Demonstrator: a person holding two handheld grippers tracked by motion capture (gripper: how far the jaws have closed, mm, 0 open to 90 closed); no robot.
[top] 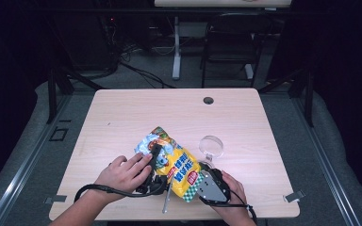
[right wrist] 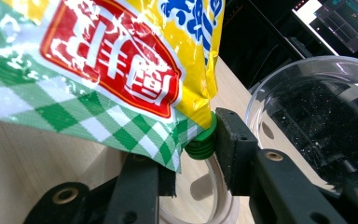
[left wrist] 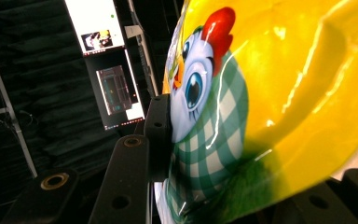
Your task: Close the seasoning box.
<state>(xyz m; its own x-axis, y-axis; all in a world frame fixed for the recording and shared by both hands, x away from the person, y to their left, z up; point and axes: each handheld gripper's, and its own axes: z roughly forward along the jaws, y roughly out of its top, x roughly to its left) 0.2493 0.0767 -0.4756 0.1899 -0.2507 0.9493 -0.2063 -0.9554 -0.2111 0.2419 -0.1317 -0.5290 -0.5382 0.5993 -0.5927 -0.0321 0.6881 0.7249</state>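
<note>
A yellow snack bag [top: 178,165] printed with a cartoon chicken lies tilted near the table's front edge, held from both sides. My left gripper [top: 158,165] is shut across the bag's upper part. In the left gripper view its left jaw presses the chicken print [left wrist: 200,116], and the bag hides most of the right jaw. My right gripper [top: 201,172] holds the lower right corner. In the right gripper view the bag's round green cap [right wrist: 200,142] sits between the jaws, against the right pad [right wrist: 230,149], with the green checked corner [right wrist: 121,126] just above the left jaw.
A clear glass bowl [top: 210,145] stands just behind my right gripper, close to its right jaw [right wrist: 317,116]. A slim grey metal utensil [top: 166,200] lies at the front edge under the bag. The wooden table [top: 122,113] has a cable hole [top: 208,100] at the back.
</note>
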